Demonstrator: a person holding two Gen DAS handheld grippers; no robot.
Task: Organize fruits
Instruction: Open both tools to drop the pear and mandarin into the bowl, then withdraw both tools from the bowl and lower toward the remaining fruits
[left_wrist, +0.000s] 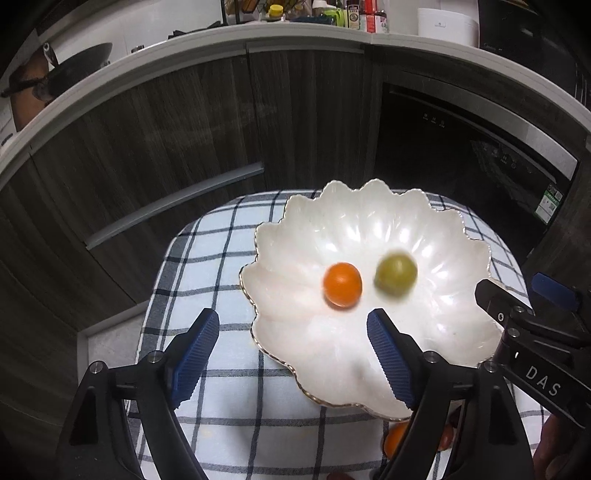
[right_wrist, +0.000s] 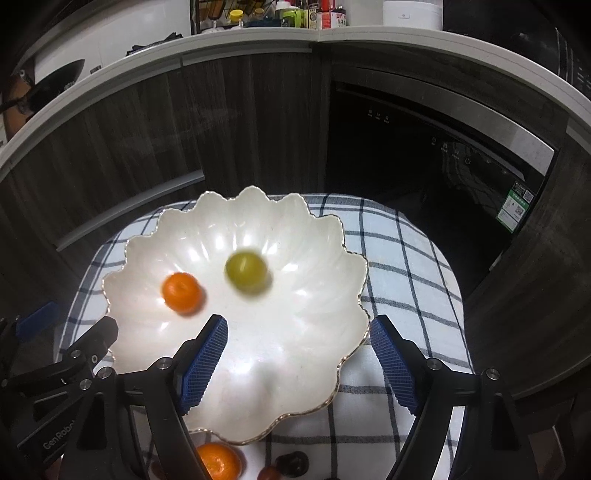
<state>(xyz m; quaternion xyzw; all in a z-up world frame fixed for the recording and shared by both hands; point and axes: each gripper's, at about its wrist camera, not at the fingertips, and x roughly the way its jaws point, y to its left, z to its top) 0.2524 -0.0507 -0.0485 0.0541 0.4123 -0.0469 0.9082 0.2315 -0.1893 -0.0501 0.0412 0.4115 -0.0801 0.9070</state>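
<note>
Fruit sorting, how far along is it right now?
Done: a small orange fruit and a green round fruit lie in the white scalloped bowl. In hand: nothing; both tongs are open. Left: an orange mandarin and small dark fruits on the checked cloth.

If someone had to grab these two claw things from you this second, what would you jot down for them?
Left gripper: open, holds nothing, hanging over the near-left rim of the white scalloped bowl.
Right gripper: open, holds nothing, over the bowl's near side.
In the bowl: a small orange fruit and a green fruit, both motion-blurred, so possibly rolling.
Left to move: an orange mandarin, a dark fruit and a small red one, lying on the checked cloth just in front of the bowl.
</note>
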